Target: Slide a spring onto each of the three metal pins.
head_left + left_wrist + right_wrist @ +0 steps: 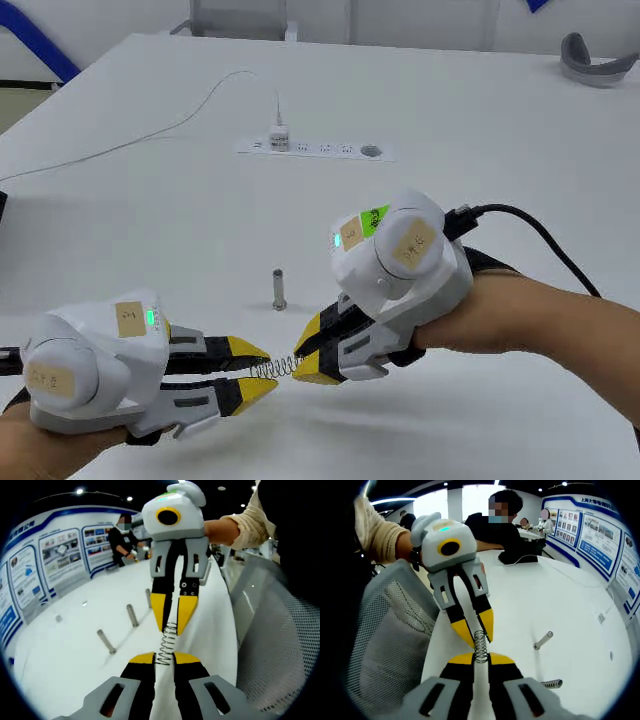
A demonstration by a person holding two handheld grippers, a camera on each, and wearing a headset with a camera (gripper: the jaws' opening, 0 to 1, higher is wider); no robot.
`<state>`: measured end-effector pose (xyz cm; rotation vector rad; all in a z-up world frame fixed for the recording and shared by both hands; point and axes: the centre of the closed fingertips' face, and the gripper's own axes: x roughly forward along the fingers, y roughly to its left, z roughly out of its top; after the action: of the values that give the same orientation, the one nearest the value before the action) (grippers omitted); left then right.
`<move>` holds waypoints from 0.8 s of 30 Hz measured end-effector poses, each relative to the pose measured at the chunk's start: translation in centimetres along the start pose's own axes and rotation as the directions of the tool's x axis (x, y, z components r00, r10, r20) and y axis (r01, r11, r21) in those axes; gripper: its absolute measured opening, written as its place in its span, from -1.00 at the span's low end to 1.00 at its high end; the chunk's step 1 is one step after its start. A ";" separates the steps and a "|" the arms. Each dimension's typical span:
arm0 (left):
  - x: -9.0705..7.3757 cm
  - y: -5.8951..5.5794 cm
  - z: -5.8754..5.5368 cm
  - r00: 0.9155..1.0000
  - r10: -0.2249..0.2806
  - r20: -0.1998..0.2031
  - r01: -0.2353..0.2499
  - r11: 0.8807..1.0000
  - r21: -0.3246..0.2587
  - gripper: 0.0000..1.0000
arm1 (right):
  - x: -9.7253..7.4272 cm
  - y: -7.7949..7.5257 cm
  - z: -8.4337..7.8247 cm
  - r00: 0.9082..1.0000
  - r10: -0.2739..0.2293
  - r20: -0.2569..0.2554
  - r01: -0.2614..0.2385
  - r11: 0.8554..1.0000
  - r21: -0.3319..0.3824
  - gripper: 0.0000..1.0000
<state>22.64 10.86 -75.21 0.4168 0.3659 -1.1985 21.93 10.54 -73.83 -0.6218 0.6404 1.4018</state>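
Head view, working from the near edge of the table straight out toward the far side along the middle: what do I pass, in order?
Spring → upright pin → power strip.

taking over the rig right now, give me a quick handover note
Left claw: shut on one end of a spring.
Right claw: shut on its other end; the spring is strung between both claws above the white table.
Pins standing on the table: near pin looks bare; middle pin looks ribbed, may already carry a spring; far pin too small to tell.
What looks like a loose spring lies on the table.
Done: nothing confirmed. Left: seat the held spring on a bare pin, then the others.
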 end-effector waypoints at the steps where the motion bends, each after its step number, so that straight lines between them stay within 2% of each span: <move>1: 0.0 0.0 0.0 1.000 -0.001 -0.001 0.001 1.000 0.001 -0.75 | -0.1 0.0 0.1 1.000 -0.001 0.002 0.001 1.000 -0.002 -0.77; 19: 0.4 -0.2 0.5 1.000 -0.011 0.004 0.011 1.000 -0.006 -0.79 | -0.5 0.3 3.3 0.999 -0.012 0.041 0.015 0.998 -0.063 -0.77; 24: 0.6 -0.3 0.7 1.000 -0.014 0.004 0.014 1.000 -0.009 -0.79 | -0.4 0.4 3.4 1.000 -0.011 0.015 0.012 0.997 -0.081 -0.77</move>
<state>22.60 9.91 -74.92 0.4042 0.3714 -1.2105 21.67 12.77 -71.16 -0.6776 0.5697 1.4255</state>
